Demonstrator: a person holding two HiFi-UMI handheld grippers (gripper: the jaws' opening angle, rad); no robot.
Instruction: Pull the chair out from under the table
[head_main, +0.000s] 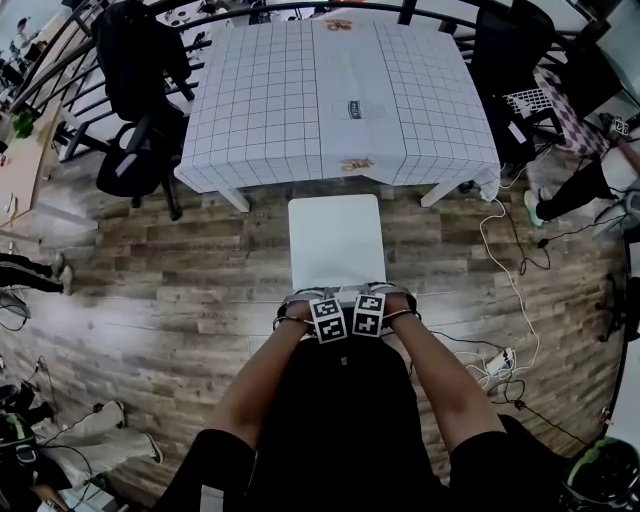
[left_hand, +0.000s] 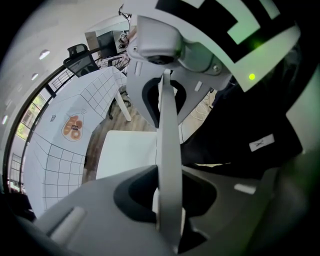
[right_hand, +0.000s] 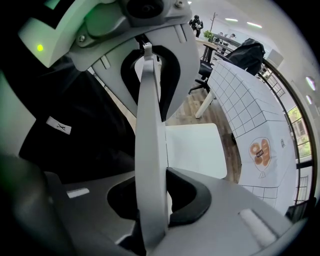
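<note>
Our two forearms reach down and forward over black clothing. Each hand carries a gripper with a black-and-white marker cube. We hold the left gripper and the right gripper side by side, nearly touching, both pointing steeply down.

Each is clamped on the thin top edge of the backrest of a white chair with a flat, square seat. In the left gripper view the pale rim runs straight up between the jaws, which press on it from both sides. The right gripper view shows the same hold on the same rim.

That chair stands on the brown wood-plank floor, directly ahead of us. Its whole seat shows, clear of the table, and its far edge lies near the hanging hem of the cloth.

Beyond it we see the table under a white cloth printed with a thin dark grid and small orange motifs. Its white legs angle out below the hem.

On the floor to our right, a white power strip trails a white cable toward the table.

Farther off, a black office chair stands beside the table's left side.
</note>
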